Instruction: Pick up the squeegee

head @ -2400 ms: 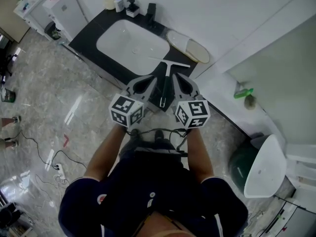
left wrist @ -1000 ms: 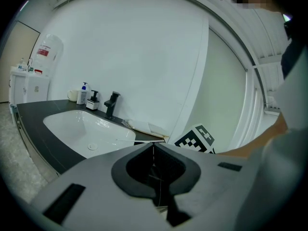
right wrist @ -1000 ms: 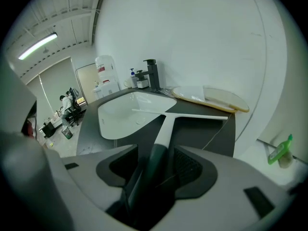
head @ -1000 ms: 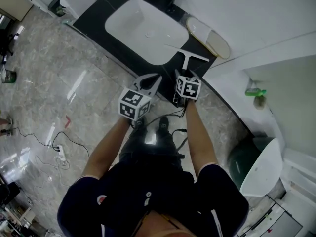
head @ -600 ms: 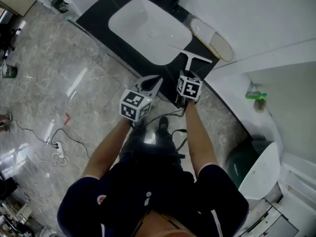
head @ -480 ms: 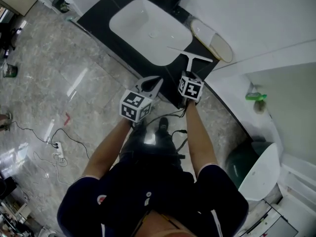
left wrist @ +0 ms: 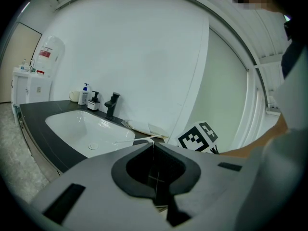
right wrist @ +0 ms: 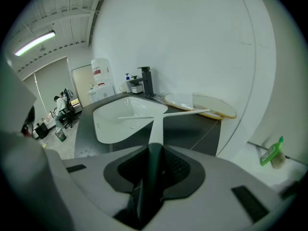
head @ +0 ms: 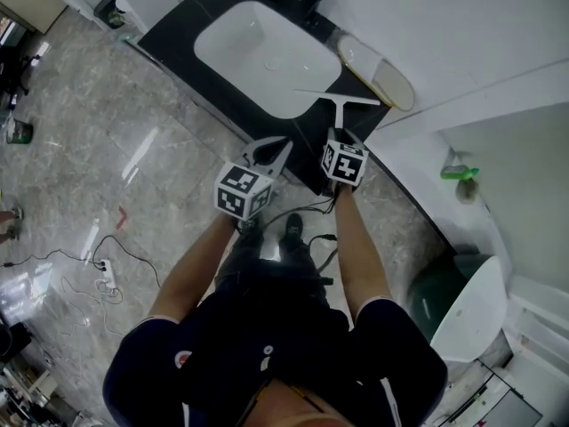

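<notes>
- The right gripper point(right wrist: 154, 150) has just been closing its jaws; they now clamp the squeegee point(right wrist: 155, 129) by its handle, so the lift appears ready.
- The squeegee is just beside the sink point(head: 233, 36), blade nearest it.
- Only the left gripper view shows the left gripper point(left wrist: 154, 146): jaws together, empty.

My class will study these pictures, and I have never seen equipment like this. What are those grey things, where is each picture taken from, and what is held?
A person holds a two-jaw gripper in each hand. The head view looks down from their head; each gripper view looks along its own jaws. A sink sits in a dark counter. The jaws of the right gripper have just been closing and grip the handle of the squeegee; the left gripper is shut, empty.
</notes>
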`<state>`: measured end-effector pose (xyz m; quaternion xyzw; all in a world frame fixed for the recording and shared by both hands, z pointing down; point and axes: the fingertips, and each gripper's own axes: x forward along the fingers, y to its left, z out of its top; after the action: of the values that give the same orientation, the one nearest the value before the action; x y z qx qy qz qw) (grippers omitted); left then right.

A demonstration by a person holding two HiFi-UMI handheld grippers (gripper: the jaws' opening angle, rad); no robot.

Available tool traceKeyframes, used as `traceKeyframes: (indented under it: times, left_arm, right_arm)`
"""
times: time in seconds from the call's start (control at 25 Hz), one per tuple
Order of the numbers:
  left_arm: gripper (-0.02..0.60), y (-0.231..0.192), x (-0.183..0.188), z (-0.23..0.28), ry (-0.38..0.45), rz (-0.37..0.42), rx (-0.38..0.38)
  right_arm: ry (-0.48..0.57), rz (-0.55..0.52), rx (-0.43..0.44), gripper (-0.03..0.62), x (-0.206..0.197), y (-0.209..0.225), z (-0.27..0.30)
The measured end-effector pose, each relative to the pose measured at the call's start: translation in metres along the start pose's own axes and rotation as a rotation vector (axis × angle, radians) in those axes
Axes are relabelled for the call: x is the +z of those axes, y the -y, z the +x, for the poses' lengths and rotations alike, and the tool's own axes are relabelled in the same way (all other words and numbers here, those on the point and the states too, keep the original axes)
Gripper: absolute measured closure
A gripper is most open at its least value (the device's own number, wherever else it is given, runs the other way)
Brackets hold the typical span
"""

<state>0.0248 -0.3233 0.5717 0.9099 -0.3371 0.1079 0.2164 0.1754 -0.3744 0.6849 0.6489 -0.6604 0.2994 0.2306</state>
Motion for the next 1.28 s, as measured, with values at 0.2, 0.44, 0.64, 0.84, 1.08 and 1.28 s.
traceKeyframes:
  times: [0.2, 0.44, 0.64, 0.84, 1.08, 1.28]
  left_arm:
    - [0.569, 0.014, 0.018, -0.003, 0.037, 0.024, -0.008]
    - [0.569, 0.037, 0.047, -0.010, 0.093, 0.054, -0.025]
    - [0.569, 0.055, 0.073, -0.021, 0.145, 0.079, -0.036]
    - [0.569, 0.071, 0.096, -0.037, 0.199, 0.097, -0.042]
    - [0.569, 0.087, 0.121, -0.054, 0.257, 0.132, -0.046]
    - [0.569, 0.099, 0.133, -0.064, 0.285, 0.154, -0.050]
  right_arm:
    - [0.108, -0.023, 0.046, 0.490, 0.028, -0.004, -0.035]
    - [0.259, -0.074, 0.108, 0.491, 0.069, -0.010, -0.088]
    - [0.384, -0.088, 0.173, 0.490, 0.099, -0.021, -0.134]
    - [0.503, -0.099, 0.248, 0.490, 0.119, -0.038, -0.184]
    - [0.609, -0.130, 0.313, 0.490, 0.135, -0.055, -0.234]
    - [0.668, -0.140, 0.349, 0.490, 0.145, -0.063, -0.264]
